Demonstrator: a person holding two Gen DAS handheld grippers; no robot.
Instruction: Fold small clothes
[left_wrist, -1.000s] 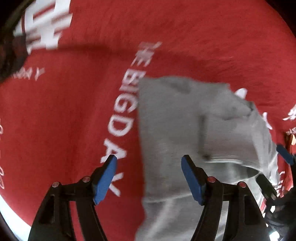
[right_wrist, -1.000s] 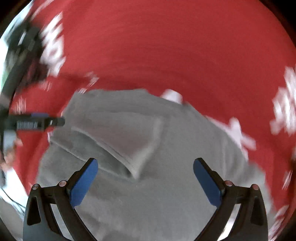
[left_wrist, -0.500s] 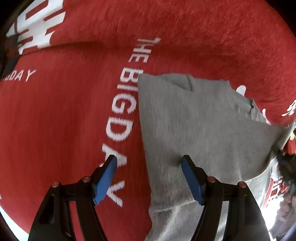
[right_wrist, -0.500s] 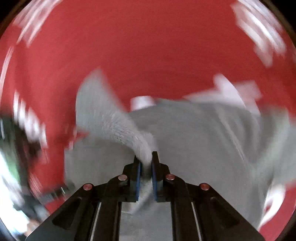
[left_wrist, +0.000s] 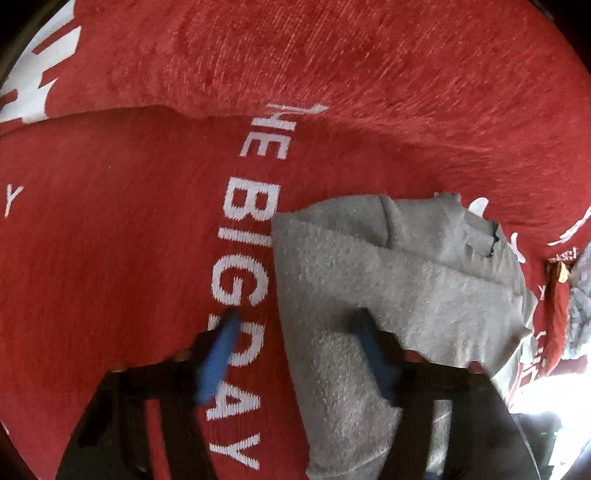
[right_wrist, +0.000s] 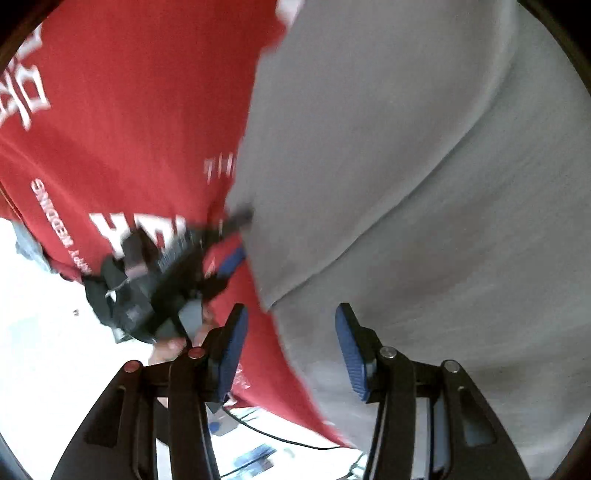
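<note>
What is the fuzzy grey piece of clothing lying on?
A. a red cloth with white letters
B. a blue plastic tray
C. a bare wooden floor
A: the folded grey fleece garment rests on a red cloth printed with white letters.

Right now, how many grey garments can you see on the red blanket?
1 for certain: the grey garment lies partly folded on the red blanket, its left edge between the closing left gripper fingers. A grey scrap at the far right may be another; too little shows.

grey garment (left_wrist: 388, 295), red white-lettered blanket (left_wrist: 129, 240)
</note>
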